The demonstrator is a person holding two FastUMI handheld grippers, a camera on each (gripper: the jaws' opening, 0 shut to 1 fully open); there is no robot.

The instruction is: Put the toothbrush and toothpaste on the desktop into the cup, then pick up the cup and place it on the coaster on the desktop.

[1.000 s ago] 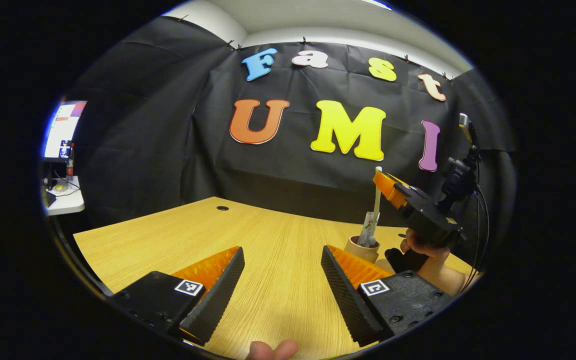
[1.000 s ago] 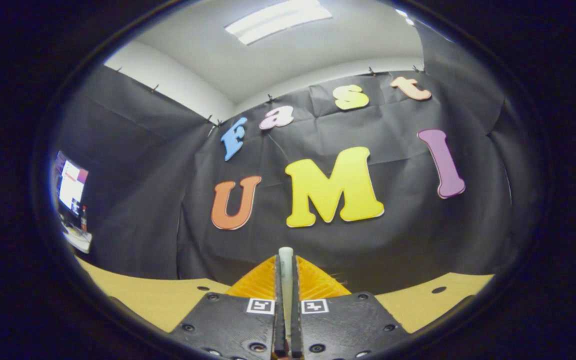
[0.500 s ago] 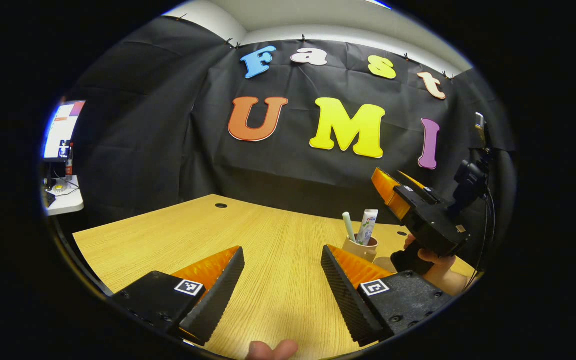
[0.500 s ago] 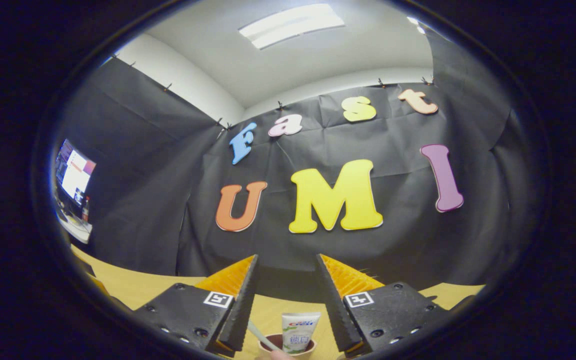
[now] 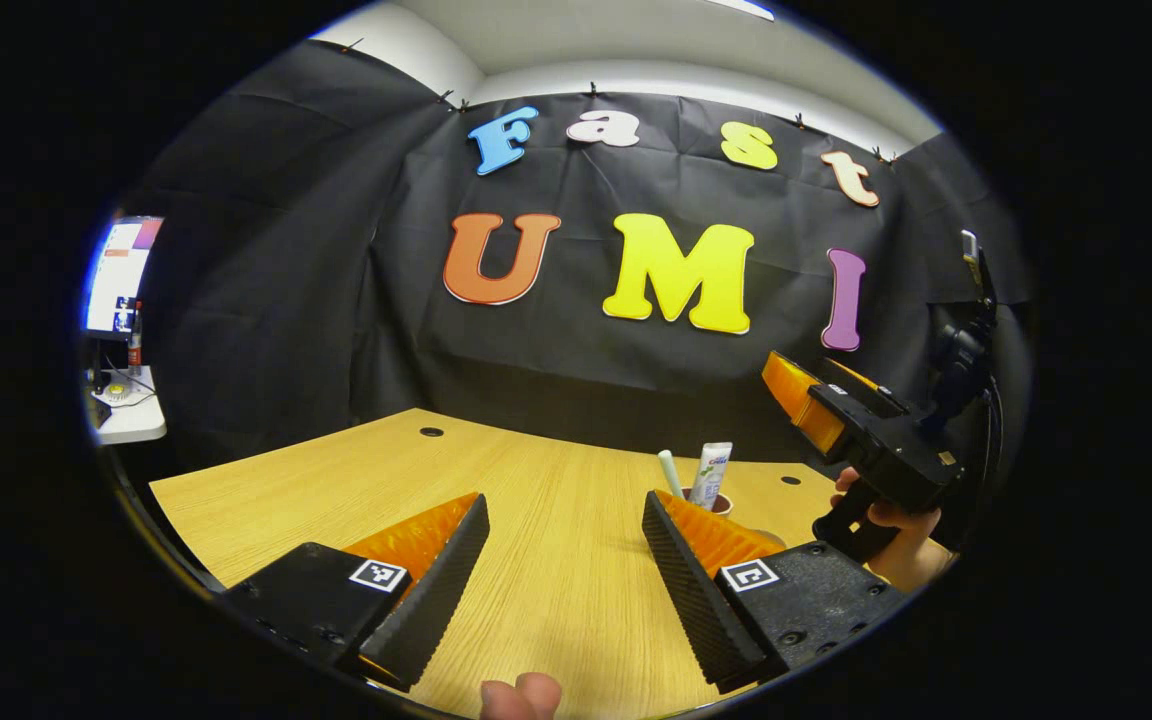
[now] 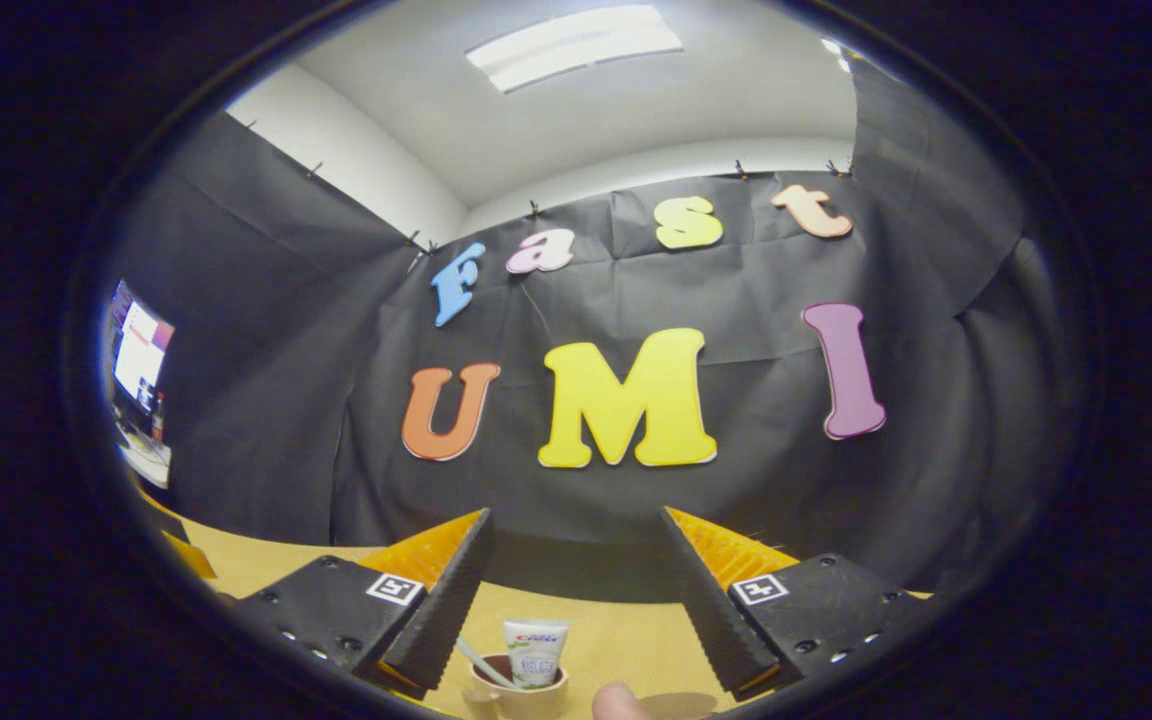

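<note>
Wood-grain counter (image 5: 536, 500) is carrying the tan cup (image 6: 511, 690), and both the toothbrush (image 6: 481, 662) and the toothpaste (image 6: 534, 652) are standing in it, leaning on its rim. Right gripper (image 6: 576, 580) is hovering above and behind the cup with its fingers spread wide, holding nothing. Left gripper (image 5: 564, 545) is hanging low over bare wood, fingers wide too and nothing between them. Just beside the cup, a round coaster (image 6: 681, 705) is lying flat; the cup is sitting off it, so lifting the cup across seems to be what remains.

Cup (image 5: 717, 503) mostly hidden behind left gripper (image 5: 564, 545) finger; coaster (image 6: 681, 706) cut off by edge.
</note>
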